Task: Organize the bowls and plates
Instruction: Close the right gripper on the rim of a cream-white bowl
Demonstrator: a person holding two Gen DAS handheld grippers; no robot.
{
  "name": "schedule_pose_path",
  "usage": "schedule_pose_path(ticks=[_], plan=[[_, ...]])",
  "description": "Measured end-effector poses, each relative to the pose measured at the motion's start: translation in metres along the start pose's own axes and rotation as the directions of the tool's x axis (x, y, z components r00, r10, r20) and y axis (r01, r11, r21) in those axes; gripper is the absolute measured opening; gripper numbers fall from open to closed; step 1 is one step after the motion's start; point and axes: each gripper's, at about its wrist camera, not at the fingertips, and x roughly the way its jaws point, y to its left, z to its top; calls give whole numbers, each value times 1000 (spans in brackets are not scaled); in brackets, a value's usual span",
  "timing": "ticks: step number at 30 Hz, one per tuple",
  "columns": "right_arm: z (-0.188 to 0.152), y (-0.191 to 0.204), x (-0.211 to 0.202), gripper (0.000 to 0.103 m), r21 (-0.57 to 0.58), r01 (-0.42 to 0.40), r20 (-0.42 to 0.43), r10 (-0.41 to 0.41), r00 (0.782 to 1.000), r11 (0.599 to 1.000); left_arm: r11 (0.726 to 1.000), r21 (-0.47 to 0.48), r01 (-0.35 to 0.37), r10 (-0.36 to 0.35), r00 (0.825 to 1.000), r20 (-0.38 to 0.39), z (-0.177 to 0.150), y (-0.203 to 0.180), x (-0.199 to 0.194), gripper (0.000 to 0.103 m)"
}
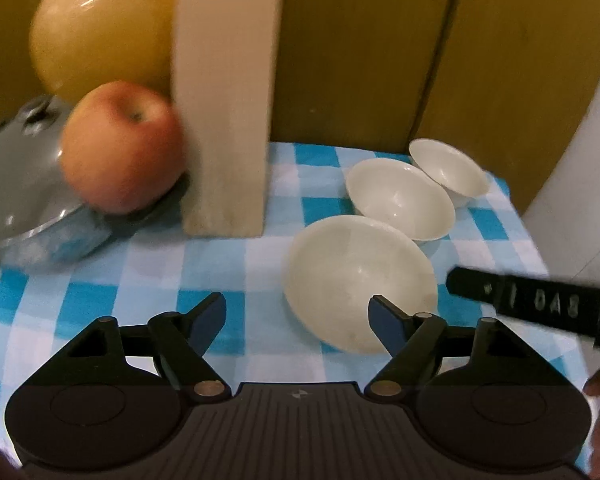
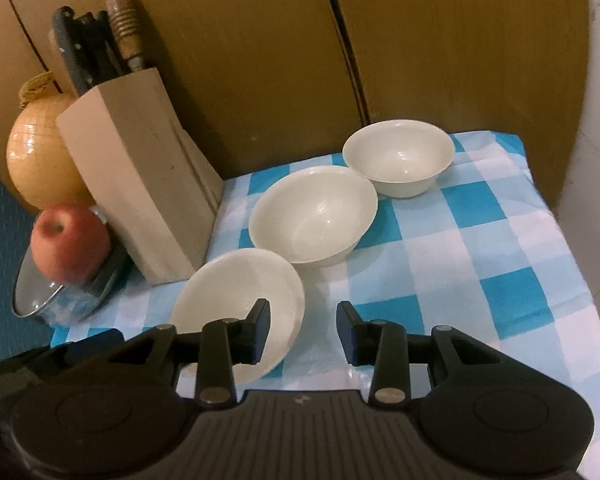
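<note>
1. Three white bowls stand in a diagonal row on the counter (image 2: pixel 480 248), which wears a blue and white checked cloth: a shallow near bowl (image 2: pixel 240 304), a wide middle bowl (image 2: pixel 312 216) and a small far bowl (image 2: pixel 400 156) by the brown wall
2. The left gripper (image 1: pixel 298 318) has its fingers spread wide and holds nothing; the near bowl (image 1: pixel 356 280) lies just ahead of its right finger, whose tip overlaps the bowl's front rim in the left wrist view
3. The right gripper (image 2: pixel 303 330) stands partly open and empty; its left finger shows in front of the near bowl, while bare cloth lies between the two tips
4. A knife block (image 2: pixel 140 176), an apple (image 2: pixel 70 240) on a glass pot lid (image 2: pixel 48 296) and a yellow round fruit (image 2: pixel 40 160) stand left of the bowls
</note>
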Motion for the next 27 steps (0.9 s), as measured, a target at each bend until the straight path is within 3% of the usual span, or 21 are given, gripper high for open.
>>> schedule_pose_path(ticks=[3,6,10,11,13,20,27], plan=[[1,0,13,32,5,-14,-24,14,1000,1000,995,71,-66,65,998,11,-1,-12,12,83],[0,0,26,32,1,-20,-53,20,998,1000,996,65,-64,64,998,-11,0,-9,25,76],[0,-2,36,32,8,-35,-72,35,997,999,999,21,-32,34,998,-58,2,-1,38,53],[0,-3,39,29,22,-47,-87,49,995,999,999,21,-31,33,997,-74,2,-1,43,50],[-1,-4,46,10,21,-65,-114,67,991,998,1000,18,-20,22,995,-101,1,0,50,46],[-6,-4,51,9,24,-82,-125,84,989,996,999,36,4,1,992,-127,0,-3,59,29],[-8,-3,41,9,11,-85,-103,86,991,996,998,60,7,0,993,-118,0,-9,57,29]])
